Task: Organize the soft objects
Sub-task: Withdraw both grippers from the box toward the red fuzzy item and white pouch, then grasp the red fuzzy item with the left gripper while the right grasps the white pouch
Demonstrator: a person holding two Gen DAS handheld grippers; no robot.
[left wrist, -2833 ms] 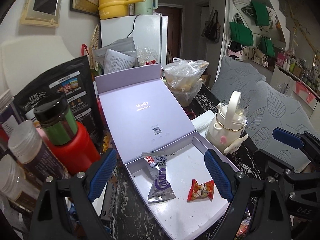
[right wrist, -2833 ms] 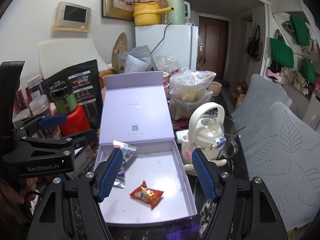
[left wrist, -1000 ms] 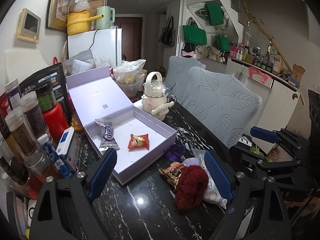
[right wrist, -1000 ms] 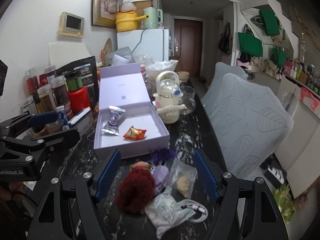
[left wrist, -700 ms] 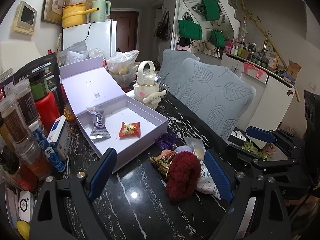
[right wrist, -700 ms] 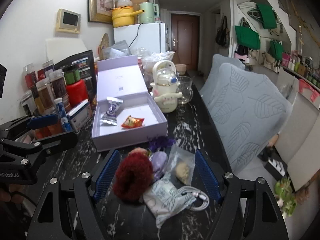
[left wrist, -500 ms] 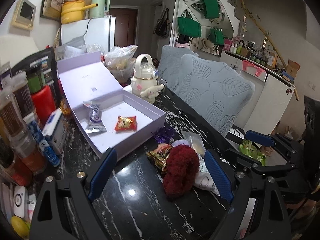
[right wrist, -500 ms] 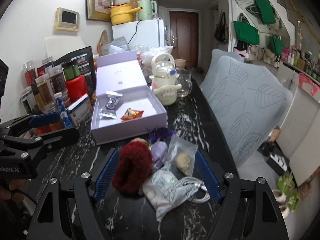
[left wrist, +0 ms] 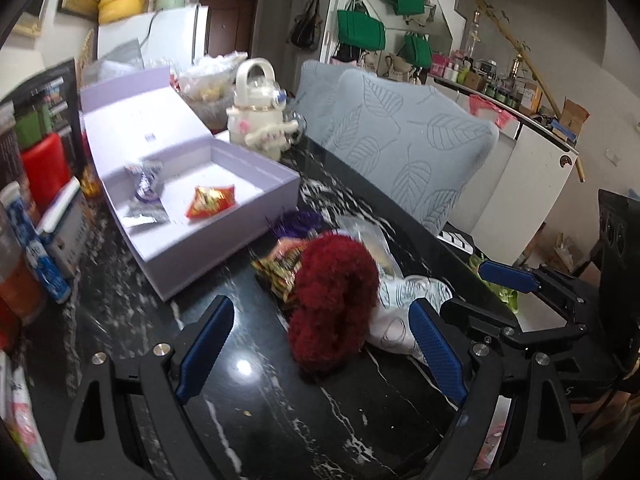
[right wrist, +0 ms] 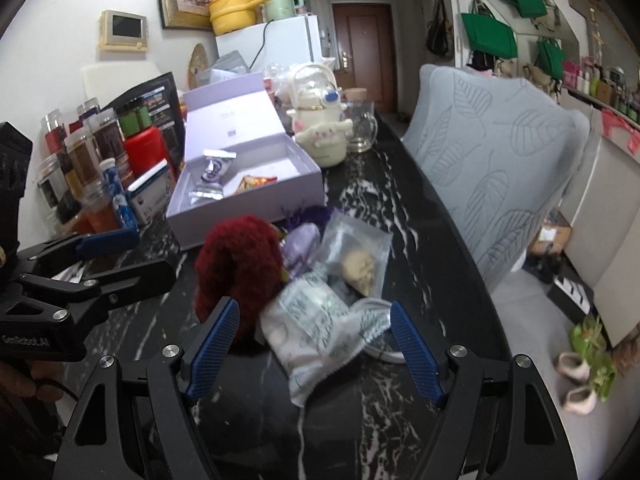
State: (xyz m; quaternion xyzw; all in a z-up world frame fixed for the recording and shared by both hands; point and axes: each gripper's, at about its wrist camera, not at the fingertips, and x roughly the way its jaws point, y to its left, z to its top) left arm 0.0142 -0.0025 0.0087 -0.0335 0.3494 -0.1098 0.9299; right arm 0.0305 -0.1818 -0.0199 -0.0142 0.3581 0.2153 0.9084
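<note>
A fluffy dark-red plush (left wrist: 332, 300) (right wrist: 240, 268) lies on the black marble table in a pile with a white patterned pouch (right wrist: 316, 324), a clear bag (right wrist: 358, 256), a lilac soft item (right wrist: 300, 244) and a snack packet (left wrist: 280, 268). Behind stands an open lilac box (left wrist: 224, 236) (right wrist: 240, 216) holding a purple-silver wrapper (left wrist: 146, 196) and a red-orange wrapper (left wrist: 210, 202). My left gripper (left wrist: 320, 344) is open, close in front of the plush. My right gripper (right wrist: 314, 342) is open around the near end of the white pouch.
Jars, a red canister (right wrist: 146, 152) and small cartons line the table's left side. A white character kettle (right wrist: 320, 128) and a glass mug (right wrist: 360, 130) stand behind the box. A grey leaf-pattern chair (right wrist: 500, 160) runs along the table's right edge.
Both grippers have pulled back from over the box and dropped toward the pile at the near end of the table. The plush and pouch now sit between the fingers. Both stayed open.
</note>
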